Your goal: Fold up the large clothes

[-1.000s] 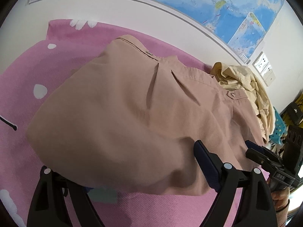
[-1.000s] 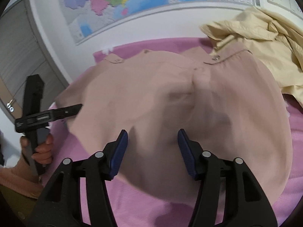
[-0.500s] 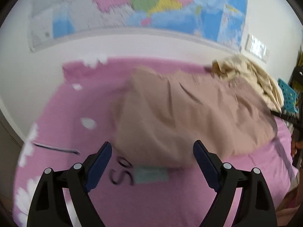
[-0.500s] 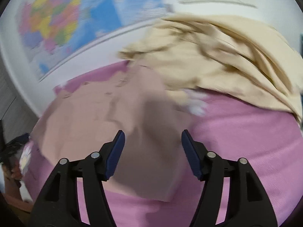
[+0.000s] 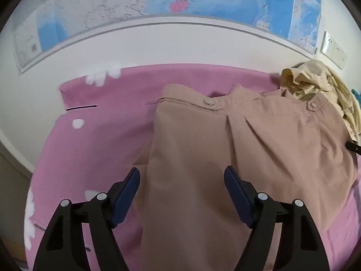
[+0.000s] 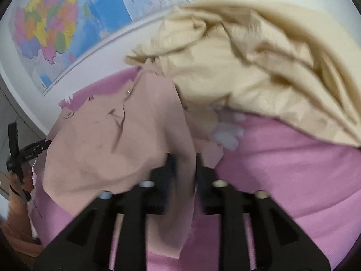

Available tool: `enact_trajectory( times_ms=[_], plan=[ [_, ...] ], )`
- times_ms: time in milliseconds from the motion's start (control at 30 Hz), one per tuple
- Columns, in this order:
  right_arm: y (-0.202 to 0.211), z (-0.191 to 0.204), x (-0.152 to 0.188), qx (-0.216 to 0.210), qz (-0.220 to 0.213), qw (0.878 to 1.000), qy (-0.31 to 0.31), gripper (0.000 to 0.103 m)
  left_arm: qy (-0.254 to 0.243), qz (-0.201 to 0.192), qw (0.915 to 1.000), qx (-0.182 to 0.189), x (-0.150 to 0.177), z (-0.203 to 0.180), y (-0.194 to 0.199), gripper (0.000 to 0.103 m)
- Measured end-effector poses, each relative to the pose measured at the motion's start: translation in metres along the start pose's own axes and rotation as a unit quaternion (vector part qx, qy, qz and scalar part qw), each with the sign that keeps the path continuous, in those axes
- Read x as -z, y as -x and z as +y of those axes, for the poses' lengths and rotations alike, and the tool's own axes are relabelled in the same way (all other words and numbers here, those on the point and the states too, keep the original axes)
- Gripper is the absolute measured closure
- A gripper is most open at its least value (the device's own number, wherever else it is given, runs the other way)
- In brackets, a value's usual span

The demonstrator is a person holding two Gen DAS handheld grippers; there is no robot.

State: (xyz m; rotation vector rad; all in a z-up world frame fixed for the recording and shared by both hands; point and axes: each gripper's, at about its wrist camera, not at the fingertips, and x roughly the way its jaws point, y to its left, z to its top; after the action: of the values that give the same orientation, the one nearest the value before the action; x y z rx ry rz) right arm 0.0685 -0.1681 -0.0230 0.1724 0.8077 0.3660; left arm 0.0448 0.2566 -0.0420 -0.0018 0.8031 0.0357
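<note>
On a pink spread printed with white flowers, beneath a large colourful wall map, a tan cotton shirt-jacket with snap-button shoulder tabs lies partly folded, its left side now turned in to form a straight edge where a second ago the cloth fanned out wide. A rumpled pale-yellow garment is heaped against the wall just beside the tan one's collar end.

The left gripper hovers over the near hem, its blue-padded jaws spread with the fabric lying below and between them but not pinched; they have just been closing a little from their widest. The right gripper has swung to the garment's right edge, and its jaws have just been closing, with a ridge of tan cloth between them. That frame is smeared by motion, so whether the pads already press on the fold cannot be told.

Judging by the layout, one side panel is folded in and the opposite side is being taken up for the matching fold. The yellow heap sits close enough to snag as that edge is carried over.
</note>
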Motion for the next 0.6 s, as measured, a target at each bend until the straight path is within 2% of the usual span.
enact_trajectory(
  times_ms=[33,67,133,200,233,267,300,333,367,400,433,500,600],
  plan=[
    [0.004,0.003,-0.003,-0.003,-0.011,1.000,0.001,0.046,-0.004,0.006,1.0000,0.003,-0.004,0.001,-0.003,0.028],
    [0.007,0.007,-0.006,-0.004,-0.027,1.000,0.004,0.039,-0.008,0.011,0.9999,0.006,-0.006,0.000,-0.006,0.028],
    [0.006,0.016,-0.019,-0.009,-0.039,0.999,0.015,0.039,-0.013,0.023,0.9994,0.020,-0.014,-0.002,-0.014,0.028],
    [-0.006,0.022,-0.031,-0.016,-0.038,0.999,0.020,0.038,-0.014,0.034,0.9990,0.026,-0.020,-0.003,-0.022,0.034],
    [-0.017,0.020,-0.038,-0.018,-0.033,0.999,0.015,0.038,-0.017,0.044,0.9982,0.037,-0.025,-0.004,-0.028,0.042],
    [-0.028,0.021,-0.046,-0.016,-0.026,0.999,0.011,0.038,-0.015,0.049,0.9982,0.031,-0.027,-0.004,-0.033,0.055],
    [-0.038,0.022,-0.052,-0.017,-0.016,1.000,0.006,0.038,-0.014,0.053,0.9982,0.023,-0.031,-0.005,-0.038,0.061],
    [-0.051,0.024,-0.057,-0.019,-0.004,1.000,0.005,0.044,-0.018,0.062,0.9976,0.023,-0.035,-0.007,-0.043,0.076],
    [-0.060,0.028,-0.061,-0.016,0.006,1.000,0.013,0.063,-0.019,0.064,0.9976,0.016,-0.037,-0.008,-0.045,0.084],
    [-0.065,0.032,-0.063,-0.012,0.012,1.000,0.021,0.077,-0.021,0.066,0.9976,0.007,-0.039,-0.010,-0.046,0.085],
    [-0.068,0.036,-0.066,-0.014,0.015,0.999,0.027,0.097,-0.026,0.063,0.9977,0.003,-0.043,-0.011,-0.046,0.089],
    [-0.055,0.033,-0.070,-0.029,-0.016,0.999,0.012,0.098,-0.030,0.049,0.9983,-0.002,-0.053,-0.013,-0.040,0.097],
    [-0.011,0.016,-0.080,-0.067,-0.107,0.991,-0.036,0.098,-0.012,0.006,0.9996,0.024,-0.076,-0.008,-0.018,0.099]
  ],
)
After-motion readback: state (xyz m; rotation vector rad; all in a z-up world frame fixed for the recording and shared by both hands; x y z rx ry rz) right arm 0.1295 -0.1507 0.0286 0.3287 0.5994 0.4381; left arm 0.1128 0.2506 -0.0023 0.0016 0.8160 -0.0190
